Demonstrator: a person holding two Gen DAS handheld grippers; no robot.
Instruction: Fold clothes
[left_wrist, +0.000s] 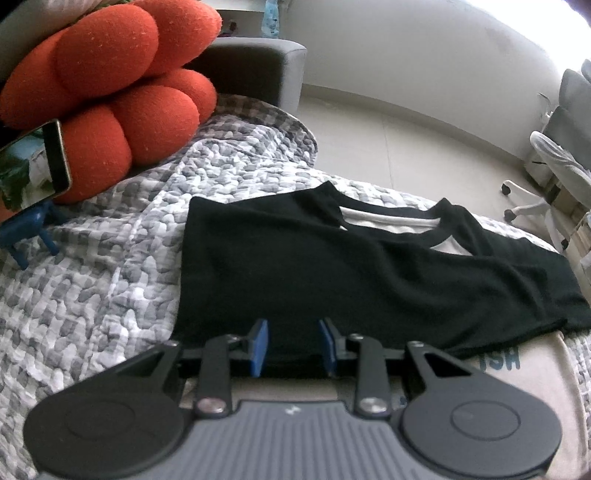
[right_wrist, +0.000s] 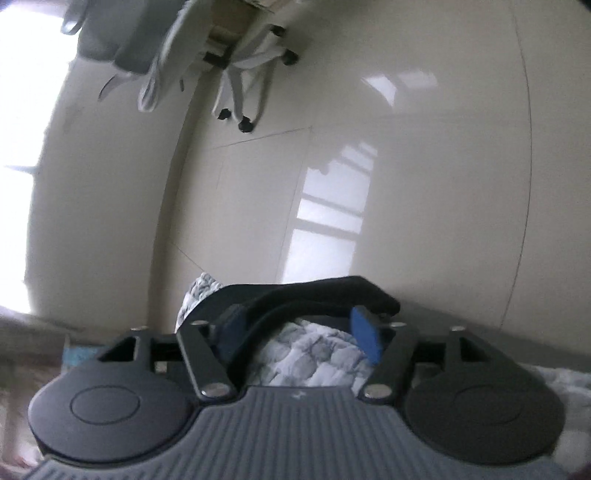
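A black T-shirt (left_wrist: 332, 266) with a white inside at the neck lies flat on the quilted grey-and-white bed cover (left_wrist: 103, 273). My left gripper (left_wrist: 293, 347) is open at the shirt's near hem, and the dark cloth runs between its blue pads (left_wrist: 260, 345). In the right wrist view my right gripper (right_wrist: 301, 334) is open wide. A black strip of the shirt (right_wrist: 332, 290) arches across its fingertips, from the left pad (right_wrist: 234, 332) past the right one. The bed cover (right_wrist: 306, 350) shows under that strip.
A pale garment with teal letters (left_wrist: 517, 369) lies under the shirt's near right corner. Red cushions (left_wrist: 110, 92) and a phone on a blue stand (left_wrist: 33, 166) sit at the left, with a grey armchair (left_wrist: 258, 70) behind. A white office chair (right_wrist: 236, 70) stands on the tiled floor (right_wrist: 406, 184).
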